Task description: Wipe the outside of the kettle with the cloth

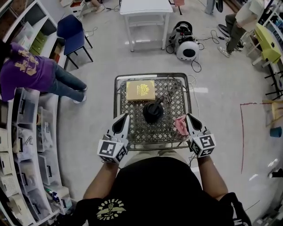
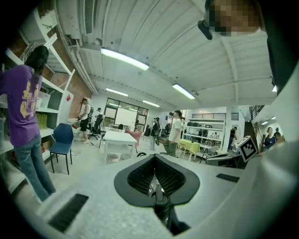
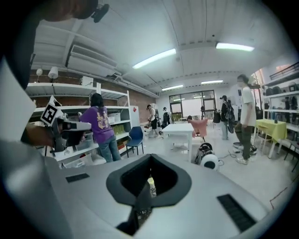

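Note:
A black kettle [image 1: 153,110] stands in the middle of a metal mesh cart top [image 1: 174,95]. In the head view my right gripper [image 1: 189,116] is shut at the cart's right edge. A pink cloth [image 1: 181,125] hangs from its tip, to the right of the kettle and apart from it. My left gripper [image 1: 124,117] hovers at the cart's left edge, left of the kettle, with its jaws together and nothing in them. The left gripper view shows that gripper [image 2: 154,169] raised toward the room. In the right gripper view the cloth is hidden below that gripper [image 3: 150,162].
A yellow box [image 1: 140,90] lies on the cart behind the kettle. A person in a purple shirt [image 1: 28,70] stands at the shelves [image 1: 26,145] on the left. A blue chair [image 1: 73,33], a white table [image 1: 146,13] and a round white machine [image 1: 186,47] are beyond the cart.

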`<state>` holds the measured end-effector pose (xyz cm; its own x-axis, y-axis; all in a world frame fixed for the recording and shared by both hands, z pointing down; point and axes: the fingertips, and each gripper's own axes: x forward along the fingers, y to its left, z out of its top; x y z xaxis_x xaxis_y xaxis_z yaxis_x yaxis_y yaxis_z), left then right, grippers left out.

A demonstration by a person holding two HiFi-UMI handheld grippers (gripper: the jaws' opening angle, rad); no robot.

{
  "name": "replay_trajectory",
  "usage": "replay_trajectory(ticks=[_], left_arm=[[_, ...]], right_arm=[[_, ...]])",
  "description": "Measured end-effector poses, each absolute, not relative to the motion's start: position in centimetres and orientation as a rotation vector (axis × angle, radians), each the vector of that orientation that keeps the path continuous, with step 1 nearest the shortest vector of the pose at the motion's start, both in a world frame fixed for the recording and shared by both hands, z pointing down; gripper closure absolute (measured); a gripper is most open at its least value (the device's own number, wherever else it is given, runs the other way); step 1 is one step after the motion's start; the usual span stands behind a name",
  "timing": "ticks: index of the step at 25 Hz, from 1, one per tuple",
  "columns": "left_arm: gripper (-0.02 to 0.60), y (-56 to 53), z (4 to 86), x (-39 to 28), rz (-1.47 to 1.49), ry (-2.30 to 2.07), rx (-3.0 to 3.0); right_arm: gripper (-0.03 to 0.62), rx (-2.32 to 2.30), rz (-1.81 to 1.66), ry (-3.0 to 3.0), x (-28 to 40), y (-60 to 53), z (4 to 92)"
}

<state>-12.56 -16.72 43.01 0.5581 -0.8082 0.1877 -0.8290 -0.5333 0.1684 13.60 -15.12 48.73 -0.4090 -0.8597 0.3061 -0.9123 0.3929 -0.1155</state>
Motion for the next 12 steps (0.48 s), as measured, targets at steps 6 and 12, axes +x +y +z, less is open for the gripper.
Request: replay_trajectory(ticks=[6, 12], left_arm=[[0.572, -16.8, 40.1, -11.9, 0.083, -1.351, 2.635], [0.573, -16.0, 38.7, -11.5, 0.071, -1.302, 2.705]], right_arm=[[0.583, 1.623, 0.263, -2.512, 12.4, -14.2, 42.2], [0.583, 1.62, 0.141, -2.567, 11.2, -13.2, 38.2]])
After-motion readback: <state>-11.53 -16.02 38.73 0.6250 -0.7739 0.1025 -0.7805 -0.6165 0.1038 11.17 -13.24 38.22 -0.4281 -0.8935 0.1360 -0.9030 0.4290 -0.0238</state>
